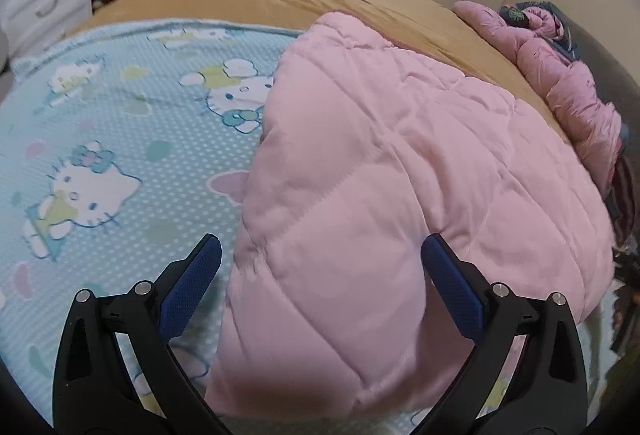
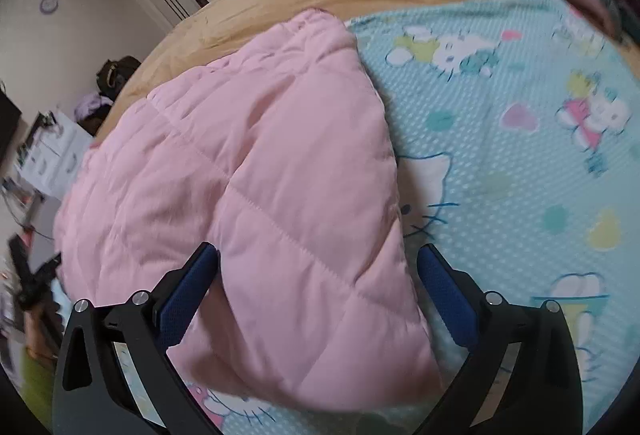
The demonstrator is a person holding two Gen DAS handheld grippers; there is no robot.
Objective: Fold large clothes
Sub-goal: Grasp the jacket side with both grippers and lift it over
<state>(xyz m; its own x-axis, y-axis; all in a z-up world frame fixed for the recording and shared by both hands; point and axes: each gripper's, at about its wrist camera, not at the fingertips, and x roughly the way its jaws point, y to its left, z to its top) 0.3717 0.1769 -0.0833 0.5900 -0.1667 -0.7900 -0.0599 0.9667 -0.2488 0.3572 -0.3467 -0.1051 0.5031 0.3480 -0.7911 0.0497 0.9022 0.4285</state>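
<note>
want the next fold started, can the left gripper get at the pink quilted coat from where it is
Probably yes: the left gripper is open right over the pink quilted coat, with nothing between.

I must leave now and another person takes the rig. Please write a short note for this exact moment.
Left tongs: open, holding nothing, over the pink quilted coat.
Right tongs: open, holding nothing, over the same coat.
The coat lies in a folded bundle on the cartoon blanket, on the bed.
Another pink garment lies crumpled at the bed's edge.
Left: probably tidy this bundle, then fold the other garment.
</note>
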